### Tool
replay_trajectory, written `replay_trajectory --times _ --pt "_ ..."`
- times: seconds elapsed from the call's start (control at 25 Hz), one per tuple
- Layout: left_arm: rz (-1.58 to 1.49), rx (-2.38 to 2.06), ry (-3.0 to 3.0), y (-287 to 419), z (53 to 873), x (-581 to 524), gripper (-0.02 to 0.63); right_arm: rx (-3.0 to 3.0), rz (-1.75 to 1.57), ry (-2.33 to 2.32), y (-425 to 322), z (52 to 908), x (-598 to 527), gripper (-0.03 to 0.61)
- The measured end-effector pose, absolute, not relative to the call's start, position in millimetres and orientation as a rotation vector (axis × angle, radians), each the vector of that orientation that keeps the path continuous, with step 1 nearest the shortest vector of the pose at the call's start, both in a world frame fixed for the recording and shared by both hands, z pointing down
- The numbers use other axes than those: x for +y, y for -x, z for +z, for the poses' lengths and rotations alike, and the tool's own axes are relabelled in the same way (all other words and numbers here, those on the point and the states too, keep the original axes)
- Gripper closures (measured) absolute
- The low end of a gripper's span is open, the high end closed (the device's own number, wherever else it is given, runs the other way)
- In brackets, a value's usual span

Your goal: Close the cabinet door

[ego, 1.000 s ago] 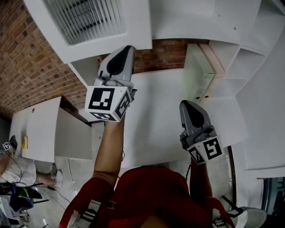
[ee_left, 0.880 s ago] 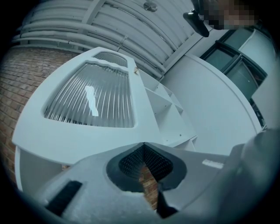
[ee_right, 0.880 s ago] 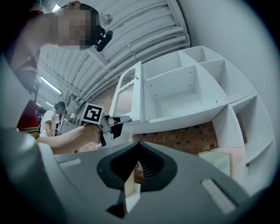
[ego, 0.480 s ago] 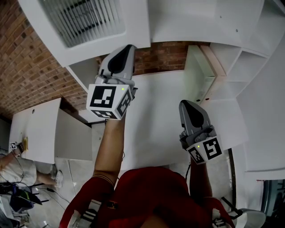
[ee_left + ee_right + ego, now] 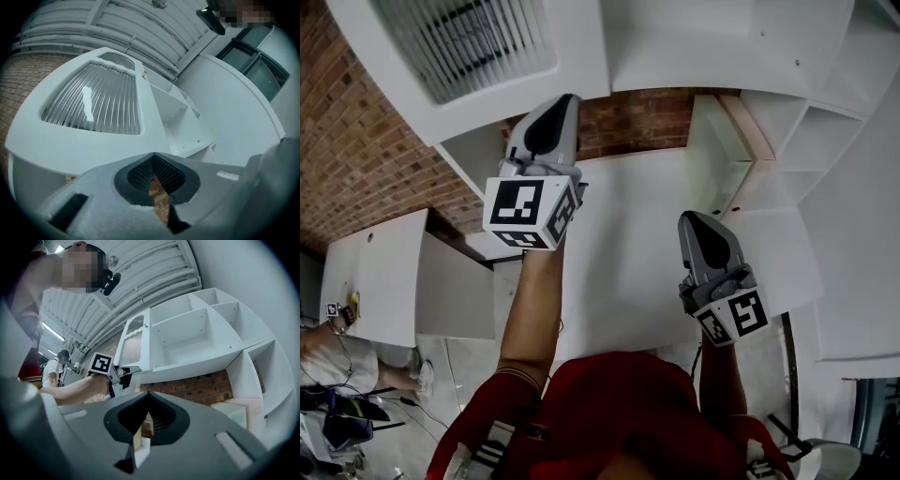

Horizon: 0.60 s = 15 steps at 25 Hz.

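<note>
While both sit closed, empty, left claw (image 5: 569, 98) by cabinet door (image 5: 577, 56) — right claw (image 5: 687, 217) nearer shelves (image 5: 806, 141).

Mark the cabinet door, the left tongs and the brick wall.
cabinet door (image 5: 469, 42): head view, on its ribbed glass pane.
left tongs (image 5: 153, 157): left gripper view, where the shut tips meet.
brick wall (image 5: 366, 141): head view, bare bricks at left.

Left tool (image 5: 563, 102), right tool (image 5: 692, 218): both aloft, jaws together.
</note>
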<state>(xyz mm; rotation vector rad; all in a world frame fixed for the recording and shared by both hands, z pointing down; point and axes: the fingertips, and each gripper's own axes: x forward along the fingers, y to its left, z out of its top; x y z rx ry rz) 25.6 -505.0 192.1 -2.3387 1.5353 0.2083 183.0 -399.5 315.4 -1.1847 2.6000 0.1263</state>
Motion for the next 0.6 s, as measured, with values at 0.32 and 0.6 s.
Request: replay_trajectory --times 0.32,0.6 --pt "0.209 1.539 2.354 -25.7 192.5 -505.8 0.614 2.598 0.124 1.176 -181.5 313.7 -400.4 0.566" --pt "0.221 1.549 2.372 -24.1 193.0 -504.8 0.614 2.600 0.131 1.176 -180.5 311.4 -395.6 0.566"
